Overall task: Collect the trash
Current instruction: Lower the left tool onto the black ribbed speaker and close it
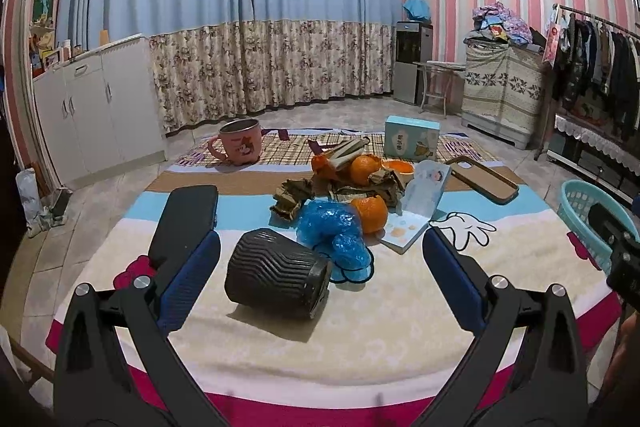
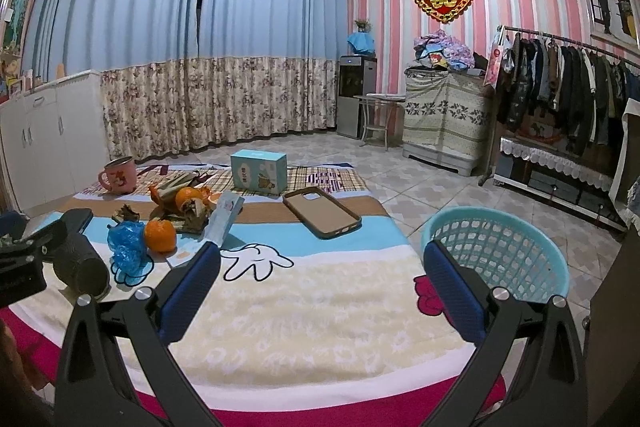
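On the cartoon-print blanket (image 1: 360,327), the trash sits mid-table: crumpled blue plastic bag (image 1: 330,227), brown paper scraps (image 1: 290,199) and orange peel (image 1: 400,167) among whole oranges (image 1: 370,213). Both the left gripper (image 1: 320,279) and right gripper (image 2: 322,281) are spread wide, holding nothing. Best to pinch the bag's bunched top, avoiding the black ribbed cup (image 1: 276,273), then carry it to the teal basket (image 2: 500,251) beside the table.

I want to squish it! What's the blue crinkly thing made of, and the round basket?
The blue crinkly thing looks like thin plastic film: shiny, see-through, wrinkled. The basket looks like hard moulded plastic, matte turquoise, with rows of holes in its wall.
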`<state>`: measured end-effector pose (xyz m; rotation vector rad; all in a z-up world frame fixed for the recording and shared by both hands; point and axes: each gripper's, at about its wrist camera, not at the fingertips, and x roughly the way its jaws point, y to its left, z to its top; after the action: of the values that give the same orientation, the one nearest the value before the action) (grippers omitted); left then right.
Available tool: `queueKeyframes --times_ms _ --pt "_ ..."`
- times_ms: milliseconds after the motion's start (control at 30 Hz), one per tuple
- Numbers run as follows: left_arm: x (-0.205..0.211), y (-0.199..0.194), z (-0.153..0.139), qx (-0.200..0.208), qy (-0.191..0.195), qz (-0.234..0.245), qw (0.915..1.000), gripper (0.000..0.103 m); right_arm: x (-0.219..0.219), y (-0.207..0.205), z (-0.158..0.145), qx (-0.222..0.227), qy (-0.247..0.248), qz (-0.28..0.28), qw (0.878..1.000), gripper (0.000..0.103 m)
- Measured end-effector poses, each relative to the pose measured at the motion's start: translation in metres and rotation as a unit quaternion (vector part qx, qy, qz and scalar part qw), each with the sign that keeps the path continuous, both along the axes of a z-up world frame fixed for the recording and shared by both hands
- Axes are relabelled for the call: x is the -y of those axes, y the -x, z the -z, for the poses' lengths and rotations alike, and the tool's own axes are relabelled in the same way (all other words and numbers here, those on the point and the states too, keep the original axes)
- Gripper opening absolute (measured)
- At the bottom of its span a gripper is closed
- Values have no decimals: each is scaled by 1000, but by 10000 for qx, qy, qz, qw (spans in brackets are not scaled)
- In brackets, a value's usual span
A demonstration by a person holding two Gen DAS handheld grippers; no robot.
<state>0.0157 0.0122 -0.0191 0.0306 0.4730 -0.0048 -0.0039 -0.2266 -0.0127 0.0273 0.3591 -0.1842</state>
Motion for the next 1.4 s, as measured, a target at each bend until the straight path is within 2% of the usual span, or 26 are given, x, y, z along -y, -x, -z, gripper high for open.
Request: queueKeyframes --times_ms 333,500,700,933,1100,1267,1400 --pt "-6 -12 11 -239 68 -37 9997 98 10 -7 2 25 -151 109 9998 99" --pt "-11 -28 25 -505 -88 -175 9985 98 16 -16 6 -76 -194 160 9997 99" --pt "-20 -44 30 -586 -258 -334 9974 98 31 -28 12 -195 -407 255 9987 99" --pt "-32 -64 44 -893 -108 -418 9951 98 24 -32 19 -293 -246 118 9992 99" --pt "-35 -70 49 -913 -10 -387 9951 98 18 -40 29 -550 -180 31 9983 99" --pt "-38 -79 57 -1103 110 -305 9934 98 15 -43 34 -821 -38 66 9966 99" --pt "-37 -82 59 -1135 93 -255 9932 98 19 -45 38 -977 -183 77 9950 99"
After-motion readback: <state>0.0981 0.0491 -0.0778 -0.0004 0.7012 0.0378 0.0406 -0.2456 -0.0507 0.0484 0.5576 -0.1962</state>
